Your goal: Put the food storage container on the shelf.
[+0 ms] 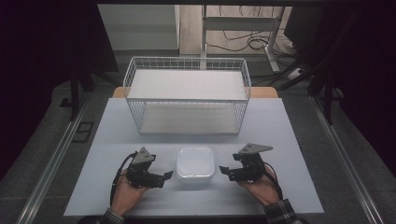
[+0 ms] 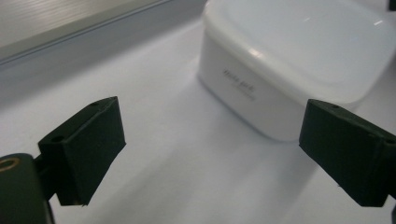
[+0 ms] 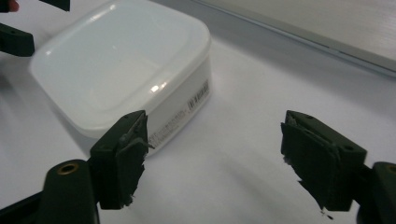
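- Left tool point(image 1: 164, 176) rests on the surface point(image 1: 280, 135), jaws spread wide with nothing between them, pointing at the white lidded box point(image 1: 195, 164).
- Right tool point(image 1: 225, 171) sits opposite, jaws also apart and empty.
- Box lies flat between both tools, near each, touching neither.
- Wire basket point(image 1: 187, 95) stands behind it, well apart.

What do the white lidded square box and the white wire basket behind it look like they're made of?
White lidded square box: looks like smooth, glossy plastic, going by the highlights on its lid and its rounded moulded corners. White wire basket: appears to be thin metal wire with a white coating, seen in its open grid walls.
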A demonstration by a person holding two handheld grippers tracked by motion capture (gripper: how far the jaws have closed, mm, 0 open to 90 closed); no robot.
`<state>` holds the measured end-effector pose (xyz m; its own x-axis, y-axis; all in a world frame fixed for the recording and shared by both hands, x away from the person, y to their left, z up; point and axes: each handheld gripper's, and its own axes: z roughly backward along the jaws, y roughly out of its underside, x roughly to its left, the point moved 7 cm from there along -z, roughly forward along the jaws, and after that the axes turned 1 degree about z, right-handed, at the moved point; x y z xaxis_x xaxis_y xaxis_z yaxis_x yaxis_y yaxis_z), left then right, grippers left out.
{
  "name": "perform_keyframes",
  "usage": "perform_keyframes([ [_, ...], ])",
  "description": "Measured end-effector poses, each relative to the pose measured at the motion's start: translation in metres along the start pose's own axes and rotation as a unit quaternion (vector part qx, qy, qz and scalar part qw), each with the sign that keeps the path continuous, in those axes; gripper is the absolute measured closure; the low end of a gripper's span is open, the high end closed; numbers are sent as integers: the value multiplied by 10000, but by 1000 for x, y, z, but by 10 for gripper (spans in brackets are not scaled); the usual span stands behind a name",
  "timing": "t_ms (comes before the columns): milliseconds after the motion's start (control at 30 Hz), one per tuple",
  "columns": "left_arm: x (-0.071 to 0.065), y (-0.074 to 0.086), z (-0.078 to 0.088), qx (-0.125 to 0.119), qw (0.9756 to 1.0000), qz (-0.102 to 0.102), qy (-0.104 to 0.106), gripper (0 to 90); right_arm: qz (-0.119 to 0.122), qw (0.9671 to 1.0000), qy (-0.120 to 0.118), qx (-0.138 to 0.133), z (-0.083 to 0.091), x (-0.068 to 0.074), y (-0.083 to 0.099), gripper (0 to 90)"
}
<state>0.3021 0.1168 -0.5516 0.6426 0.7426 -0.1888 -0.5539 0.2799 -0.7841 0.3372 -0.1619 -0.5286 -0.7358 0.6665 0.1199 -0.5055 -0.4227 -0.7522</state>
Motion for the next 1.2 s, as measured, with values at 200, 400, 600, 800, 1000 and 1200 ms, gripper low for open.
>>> perform_keyframes([
  [200, -9, -10, 3, -72, 9999, -82, 117, 102, -21, 10000, -57, -22, 0, 4, -9, 216],
  [400, -16, -20, 2, -184, 9995, -95, 226, 181, 215, 9997, -112, -61, -1, 15, -20, 257],
  [600, -20, -30, -4, -231, 9992, -120, 306, 191, 292, 9993, -210, -86, -6, 22, -28, 276],
  [800, -24, -36, -20, -157, 9988, -109, 442, 147, 332, 9988, -350, -55, -16, 30, -33, 248],
  [1000, -27, -28, -38, 99, 9984, -38, 563, 113, 280, 9985, -452, 112, -30, 33, -29, 189],
  [1200, -28, -25, -39, 117, 9966, 110, 805, 115, 74, 9972, -679, 319, -41, 34, -20, 142],
])
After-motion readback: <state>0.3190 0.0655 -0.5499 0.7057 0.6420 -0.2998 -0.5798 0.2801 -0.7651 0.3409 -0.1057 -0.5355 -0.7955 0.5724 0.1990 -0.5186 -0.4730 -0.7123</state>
